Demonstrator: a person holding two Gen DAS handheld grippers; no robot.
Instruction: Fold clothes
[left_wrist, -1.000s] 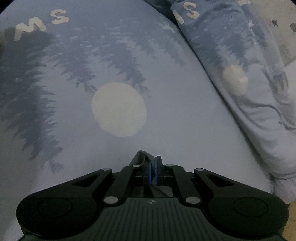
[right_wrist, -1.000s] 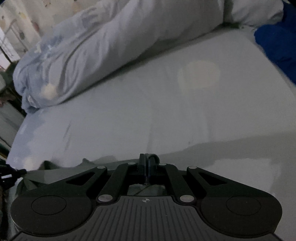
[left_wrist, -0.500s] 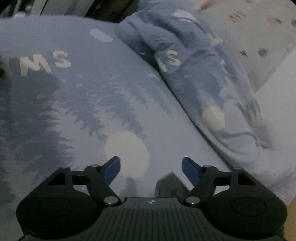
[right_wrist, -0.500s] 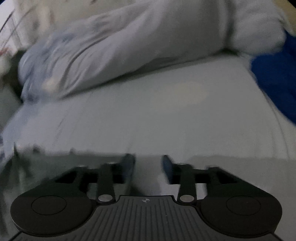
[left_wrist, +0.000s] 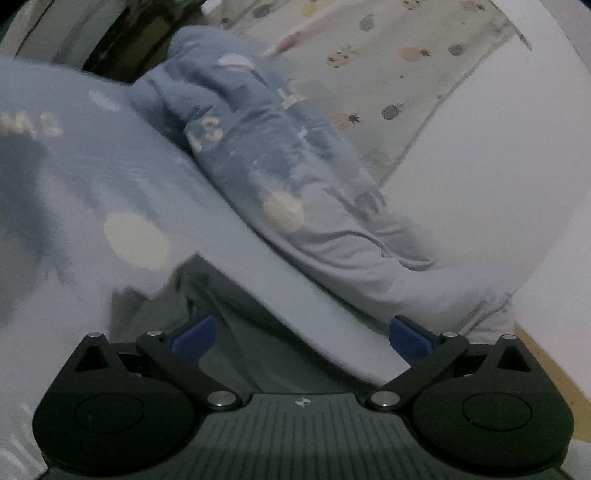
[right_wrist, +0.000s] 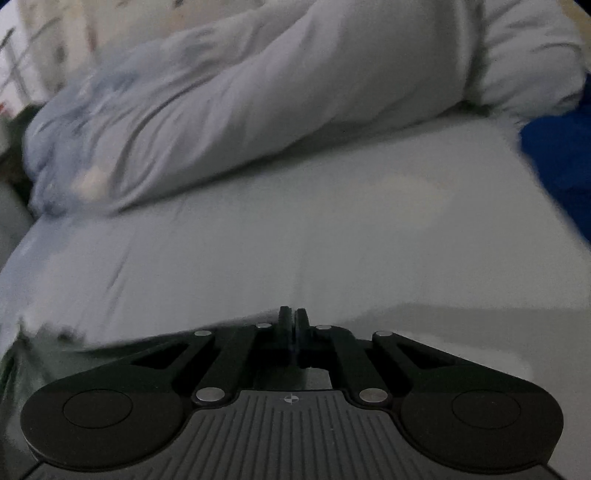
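Home bedroom: patterned bedsheet

Left claw agape, right claw closed

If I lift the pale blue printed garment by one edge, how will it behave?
The printed garment will likely drape limp: it lies flat and thin, with soft creases. Probably light, so one corner grip should raise it. The bunched bedding beside it may drag along.
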